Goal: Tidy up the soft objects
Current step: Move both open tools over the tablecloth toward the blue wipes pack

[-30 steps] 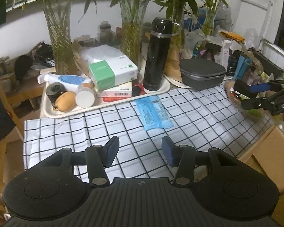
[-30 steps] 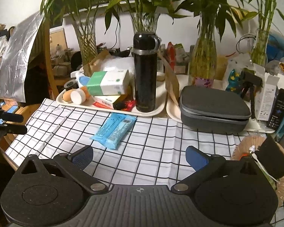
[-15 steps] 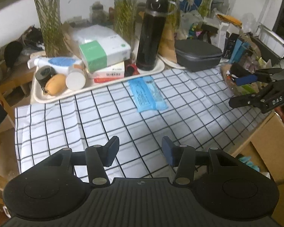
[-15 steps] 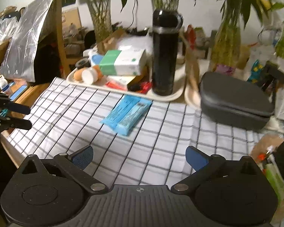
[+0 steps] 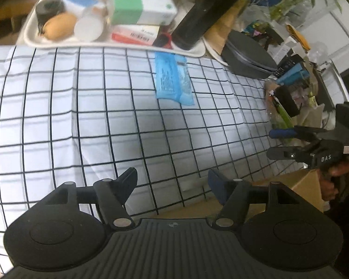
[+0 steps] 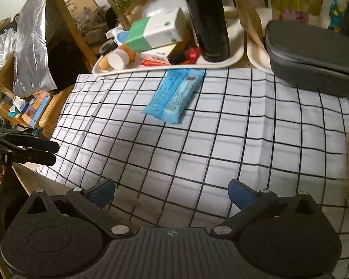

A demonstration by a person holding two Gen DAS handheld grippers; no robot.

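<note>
Over the surface under the white black-gridded cloth, aim both at the soft blue plastic-wrapped pack lying flat near the far tray, left tongs opening empty, right tongs wide, empty.

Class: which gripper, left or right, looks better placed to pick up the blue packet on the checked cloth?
Probably right gripper: its empty jaws are wider and nearer the blue packet. Left gripper is still opening.

Blue packet (black-checked white cloth)
</note>
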